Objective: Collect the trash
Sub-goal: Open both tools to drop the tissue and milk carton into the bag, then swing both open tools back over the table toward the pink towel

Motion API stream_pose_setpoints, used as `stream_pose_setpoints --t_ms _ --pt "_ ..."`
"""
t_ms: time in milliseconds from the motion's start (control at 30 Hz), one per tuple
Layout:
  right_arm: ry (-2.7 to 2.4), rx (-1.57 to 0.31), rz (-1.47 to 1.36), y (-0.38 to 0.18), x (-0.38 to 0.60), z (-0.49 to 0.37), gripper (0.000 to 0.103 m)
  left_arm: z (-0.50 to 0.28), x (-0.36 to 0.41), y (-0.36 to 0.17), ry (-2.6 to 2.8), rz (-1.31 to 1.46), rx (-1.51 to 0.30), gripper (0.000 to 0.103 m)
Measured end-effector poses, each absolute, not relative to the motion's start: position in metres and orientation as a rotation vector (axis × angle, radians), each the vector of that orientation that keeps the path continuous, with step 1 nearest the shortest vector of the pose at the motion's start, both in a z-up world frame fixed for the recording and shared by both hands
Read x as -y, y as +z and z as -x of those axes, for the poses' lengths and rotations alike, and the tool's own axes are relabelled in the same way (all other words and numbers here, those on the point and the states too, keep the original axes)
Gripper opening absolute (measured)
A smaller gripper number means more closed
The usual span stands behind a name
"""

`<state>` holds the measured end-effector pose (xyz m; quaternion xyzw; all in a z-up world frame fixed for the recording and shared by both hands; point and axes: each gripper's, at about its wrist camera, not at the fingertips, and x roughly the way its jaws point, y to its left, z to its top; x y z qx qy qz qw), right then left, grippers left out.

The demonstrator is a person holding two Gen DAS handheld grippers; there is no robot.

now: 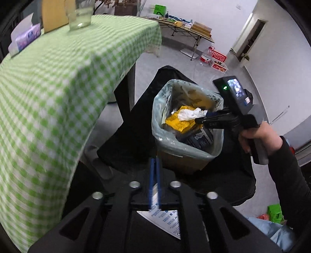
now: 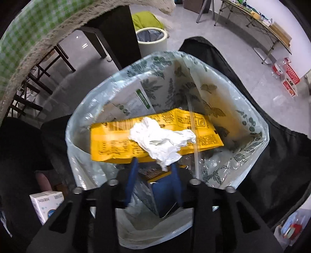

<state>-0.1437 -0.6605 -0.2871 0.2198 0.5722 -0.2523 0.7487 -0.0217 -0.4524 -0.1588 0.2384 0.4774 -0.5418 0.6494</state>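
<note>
A trash bin [image 1: 186, 153] lined with a leaf-print plastic bag [image 2: 248, 120] stands beside the green checked table [image 1: 48, 87]. It holds a yellow packet [image 2: 116, 140] and other packaging. A crumpled white tissue [image 2: 161, 140] lies on the yellow packet, just off my right gripper's fingertips; it also shows in the left wrist view [image 1: 190, 113]. My right gripper [image 2: 154, 165] is open above the bin; it shows in the left wrist view [image 1: 204, 116]. My left gripper [image 1: 155, 161] is shut on a printed white paper [image 1: 165, 220], short of the bin.
A black cloth [image 1: 243, 175] lies under the bin. A glass jar [image 1: 79, 15] and a tissue pack [image 1: 25, 39] sit on the checked table. A second bin [image 2: 152, 41] stands on the floor behind. A folding table [image 1: 186, 29] with clutter stands at the far wall.
</note>
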Motion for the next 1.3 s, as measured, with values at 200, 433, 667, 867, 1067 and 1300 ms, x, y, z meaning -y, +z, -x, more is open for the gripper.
stream_pose_setpoints --t_ms 200,433,667,867,1067,1300 --pt "-0.475 -1.194 -0.393 -0.25 0.626 0.138 0.06 0.028 0.441 -0.185 -1.244 -0.553 -1.187 0.049" --pt "-0.38 -1.096 -0.268 -0.207 0.577 0.113 0.062 0.025 0.409 -0.176 -1.194 -0.536 -1.15 0.055" --pt "-0.264 -0.84 -0.167 -0.116 0.526 0.063 0.062 -0.018 0.337 -0.073 -1.099 -0.244 -0.862 0.077" --pt "-0.135 -0.723 -0.112 -0.069 0.479 0.009 0.066 -0.082 0.254 -0.038 -0.797 -0.107 -0.752 0.085" --pt "-0.004 -0.691 -0.059 -0.047 0.423 -0.047 0.066 -0.133 0.173 -0.029 -0.577 -0.004 -0.742 0.085" --pt "0.117 -0.707 -0.023 -0.049 0.355 -0.093 0.066 -0.174 0.073 -0.032 -0.338 0.089 -0.745 0.086"
